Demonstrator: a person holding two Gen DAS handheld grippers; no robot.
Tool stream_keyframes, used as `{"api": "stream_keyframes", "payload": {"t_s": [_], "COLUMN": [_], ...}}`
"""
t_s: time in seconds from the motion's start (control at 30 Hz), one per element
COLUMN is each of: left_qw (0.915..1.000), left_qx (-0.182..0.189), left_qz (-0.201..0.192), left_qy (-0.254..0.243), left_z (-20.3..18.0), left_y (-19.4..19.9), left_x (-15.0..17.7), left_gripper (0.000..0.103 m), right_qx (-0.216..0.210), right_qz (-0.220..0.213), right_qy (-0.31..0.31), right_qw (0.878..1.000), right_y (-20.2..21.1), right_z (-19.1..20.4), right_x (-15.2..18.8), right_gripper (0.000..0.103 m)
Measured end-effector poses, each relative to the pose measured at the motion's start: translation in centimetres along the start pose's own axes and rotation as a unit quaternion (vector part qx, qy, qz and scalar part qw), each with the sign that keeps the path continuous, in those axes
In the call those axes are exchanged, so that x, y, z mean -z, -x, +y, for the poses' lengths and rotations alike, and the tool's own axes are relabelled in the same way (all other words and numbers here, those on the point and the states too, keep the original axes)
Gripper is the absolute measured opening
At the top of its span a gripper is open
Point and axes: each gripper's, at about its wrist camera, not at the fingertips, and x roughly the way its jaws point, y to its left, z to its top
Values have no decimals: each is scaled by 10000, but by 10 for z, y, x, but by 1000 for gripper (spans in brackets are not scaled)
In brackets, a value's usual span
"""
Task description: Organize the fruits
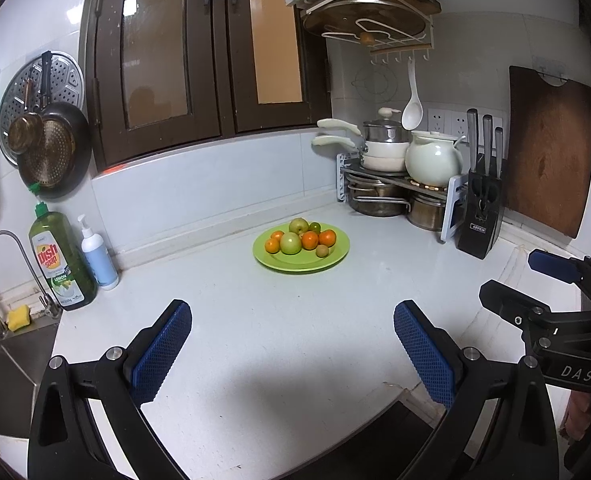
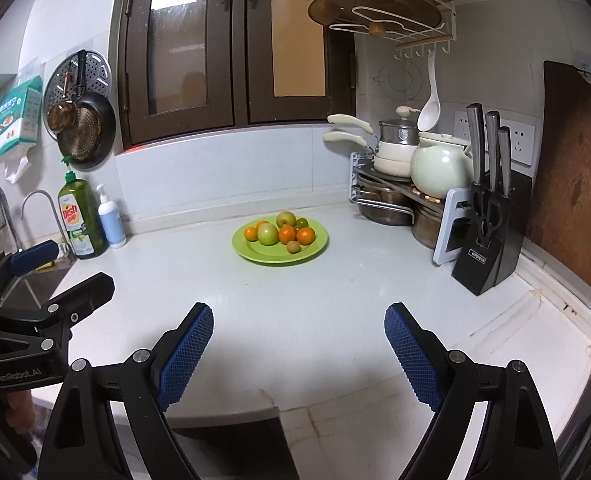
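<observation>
On the white counter (image 1: 255, 360) a green plate (image 1: 301, 266) holds fruit — both grippers (image 1: 292, 320) (image 2: 298, 322) spread, empty.

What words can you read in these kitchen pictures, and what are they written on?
"Dish soap" and "LEMON": green dish soap bottle.
"OPPEIN": black knife block.
"DAS": black body of the right claw, seen from the left wrist view.
"GenRobot.AI": black body of the left claw, seen from the right wrist view.
Teal and white hanging packet: print too small to read.
White pump bottle: no readable text.
</observation>
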Motion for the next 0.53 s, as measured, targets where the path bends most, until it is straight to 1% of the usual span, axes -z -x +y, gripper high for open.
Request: {"api": "stream_keyframes", "payload": {"t_s": [0.53], "left_qw": [10000], "left_qx": [6], "left_qz": [32], "left_qy": [18], "left_z": [-3], "left_y": [-4], "left_x": [-2], "left_gripper": [103], "right_qx": [1], "right_qz": [6], "right_qy": [19], "right_qw": [10000], "right_y": [0], "right_z": [0], "right_x": [-1], "right_gripper": [88]}}
